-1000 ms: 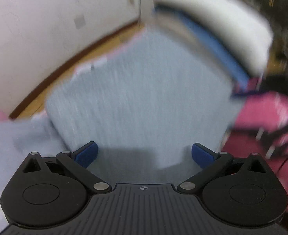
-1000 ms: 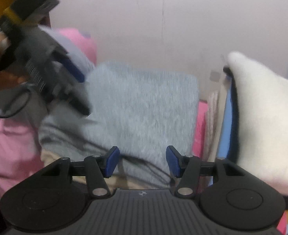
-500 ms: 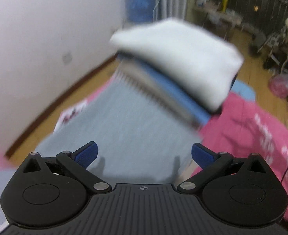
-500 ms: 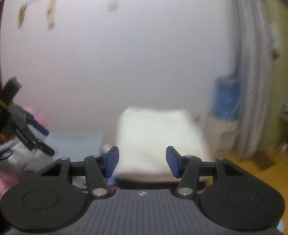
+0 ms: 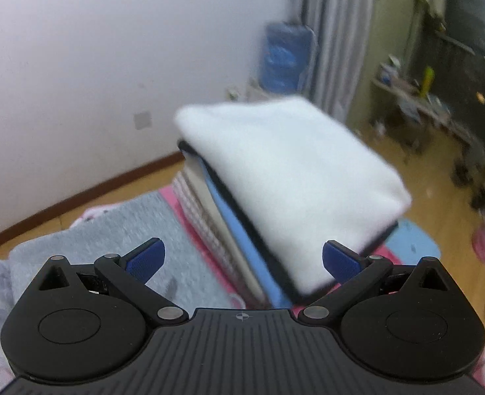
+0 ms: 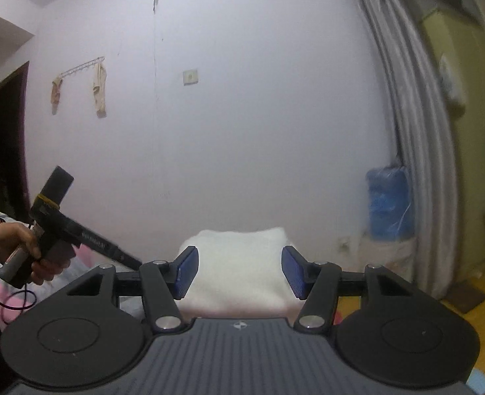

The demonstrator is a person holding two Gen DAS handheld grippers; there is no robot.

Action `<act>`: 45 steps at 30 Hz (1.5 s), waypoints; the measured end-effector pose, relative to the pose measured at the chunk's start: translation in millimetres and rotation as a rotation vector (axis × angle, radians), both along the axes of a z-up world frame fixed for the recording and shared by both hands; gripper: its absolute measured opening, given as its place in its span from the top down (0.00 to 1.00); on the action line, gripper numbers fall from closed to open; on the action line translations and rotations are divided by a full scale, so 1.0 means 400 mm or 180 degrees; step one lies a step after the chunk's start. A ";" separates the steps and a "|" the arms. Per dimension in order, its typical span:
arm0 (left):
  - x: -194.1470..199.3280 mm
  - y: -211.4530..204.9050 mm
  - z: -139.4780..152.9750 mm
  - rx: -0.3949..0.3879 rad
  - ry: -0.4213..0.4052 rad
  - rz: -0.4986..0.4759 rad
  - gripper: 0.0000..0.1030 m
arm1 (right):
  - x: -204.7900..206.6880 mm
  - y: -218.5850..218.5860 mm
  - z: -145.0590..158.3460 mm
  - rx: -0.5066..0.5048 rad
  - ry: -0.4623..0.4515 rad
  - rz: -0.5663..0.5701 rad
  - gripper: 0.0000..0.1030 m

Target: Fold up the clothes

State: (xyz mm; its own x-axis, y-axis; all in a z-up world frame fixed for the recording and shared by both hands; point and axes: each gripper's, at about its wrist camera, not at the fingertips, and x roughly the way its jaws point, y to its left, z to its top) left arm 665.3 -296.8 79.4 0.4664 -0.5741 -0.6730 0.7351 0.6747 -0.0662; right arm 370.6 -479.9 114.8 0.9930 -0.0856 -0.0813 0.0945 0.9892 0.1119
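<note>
Left claw (image 5: pixel 241 260): blue pads spread wide apart, nothing between them; it hovers above the clothes, pointing toward the stack.
Right claw (image 6: pixel 237 271): pads apart, gripping nothing; it points level at the white wall (image 6: pixel 242 115), with the top of the stack showing between the pads but farther off.
Stack of folded clothes (image 5: pixel 242 230): sits ahead of both claws; a thick white fleece piece (image 5: pixel 285 177) lies on top, over a dark layer, a blue layer, a cream layer and a striped one at the bottom edge.
Grey fuzzy garment (image 5: pixel 110 240): lies flat just left of the stack, under the left claw's left pad; whether it touches the stack I cannot tell.
Pink sheet (image 5: pixel 183 210): shows in a strip between the grey garment and the stack; the surface underneath is not clear.
Person's hand (image 6: pixel 18 247): at the left edge of the right view, wrapped round the handle of the left tool, which slants down to the right.
Blue bag (image 6: pixel 389 204): stands by the grey curtain (image 6: pixel 417 164) in the corner.
Wooden floor (image 5: pixel 440 197): beyond the stack, to the right.
</note>
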 end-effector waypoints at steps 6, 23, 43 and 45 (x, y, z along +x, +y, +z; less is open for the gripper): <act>-0.036 0.171 0.214 -0.0560 -0.0265 0.0661 0.00 | 0.032 -0.063 0.159 0.0100 -0.0130 0.0513 0.42; -0.227 0.567 0.558 -0.1140 -0.0072 0.1351 0.00 | 0.156 0.215 0.471 0.1079 0.0747 0.1916 0.08; -0.378 0.371 0.173 0.0612 0.0050 0.1527 0.00 | 0.150 0.479 0.000 0.0342 0.2754 0.0143 0.02; -0.394 0.387 0.165 0.0636 0.0120 0.1550 0.00 | 0.133 0.491 -0.018 0.0411 0.2769 0.0064 0.01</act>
State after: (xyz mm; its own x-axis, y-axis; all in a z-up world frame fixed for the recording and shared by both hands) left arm 507.8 -142.0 145.4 0.6205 -0.1556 -0.7686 0.3329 0.9397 0.0785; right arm 423.9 -283.4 107.8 0.5755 -0.0067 -0.8177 0.1810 0.9762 0.1195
